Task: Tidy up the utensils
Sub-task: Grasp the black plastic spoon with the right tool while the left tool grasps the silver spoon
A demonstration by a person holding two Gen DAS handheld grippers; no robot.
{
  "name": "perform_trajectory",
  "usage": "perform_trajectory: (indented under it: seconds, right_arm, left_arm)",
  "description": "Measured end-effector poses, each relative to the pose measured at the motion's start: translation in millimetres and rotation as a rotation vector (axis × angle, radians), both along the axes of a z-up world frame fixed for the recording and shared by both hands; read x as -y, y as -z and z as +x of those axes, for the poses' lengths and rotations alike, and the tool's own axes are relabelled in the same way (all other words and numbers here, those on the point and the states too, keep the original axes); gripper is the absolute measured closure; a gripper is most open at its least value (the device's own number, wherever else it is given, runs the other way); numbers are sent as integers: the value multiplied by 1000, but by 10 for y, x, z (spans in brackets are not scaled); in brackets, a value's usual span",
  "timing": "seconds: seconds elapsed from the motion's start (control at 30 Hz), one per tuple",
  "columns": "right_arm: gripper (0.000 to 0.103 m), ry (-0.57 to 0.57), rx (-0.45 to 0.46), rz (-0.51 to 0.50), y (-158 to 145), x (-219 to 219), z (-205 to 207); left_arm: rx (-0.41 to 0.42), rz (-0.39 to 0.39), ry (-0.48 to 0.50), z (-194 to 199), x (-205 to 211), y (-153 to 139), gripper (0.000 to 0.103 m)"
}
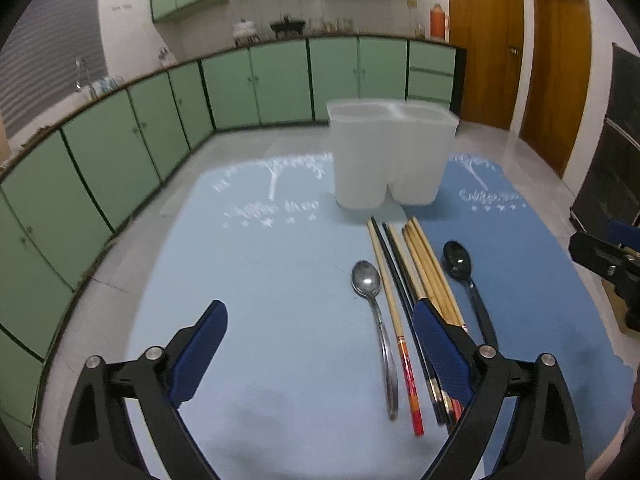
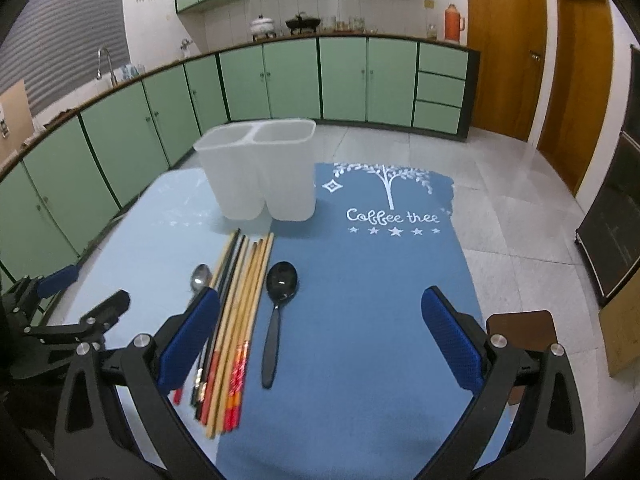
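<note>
A translucent white two-compartment holder (image 1: 390, 152) (image 2: 260, 170) stands upright at the far side of the mats, both compartments empty. In front of it lie several chopsticks (image 1: 420, 280) (image 2: 240, 300) side by side, a metal spoon (image 1: 374, 312) (image 2: 200, 276) on their left and a black spoon (image 1: 464, 276) (image 2: 278, 304) on their right. My left gripper (image 1: 320, 344) is open and empty above the light mat, left of the utensils. My right gripper (image 2: 320, 340) is open and empty above the dark mat, right of the black spoon.
A light blue mat (image 1: 260, 300) and a dark blue mat (image 2: 380, 300) cover the table. The right gripper shows at the left wrist view's right edge (image 1: 608, 264); the left gripper shows at the right wrist view's left edge (image 2: 60, 320). Green cabinets (image 2: 280, 80) stand beyond.
</note>
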State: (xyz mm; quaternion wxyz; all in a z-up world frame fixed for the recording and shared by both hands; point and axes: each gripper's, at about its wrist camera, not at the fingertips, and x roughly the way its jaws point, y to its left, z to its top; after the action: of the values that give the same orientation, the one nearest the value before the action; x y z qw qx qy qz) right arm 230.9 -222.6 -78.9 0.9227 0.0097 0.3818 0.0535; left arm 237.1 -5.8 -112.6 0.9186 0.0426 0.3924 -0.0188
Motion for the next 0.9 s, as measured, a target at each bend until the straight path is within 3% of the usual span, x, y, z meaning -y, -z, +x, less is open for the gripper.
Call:
perform_trajectory:
  seconds: [0.3,0.63,0.9]
  right_arm:
    - [5,12,-65,3,266,64,297]
    - [5,4,-97,7,439,1,559]
    - [5,-22,-142,-21,630,-131,704]
  left_arm:
    - [-121,31,4,478,135,513,13]
    - [-184,41,9,660,106,732,14]
    - [-178,30,21,703,62,760,14]
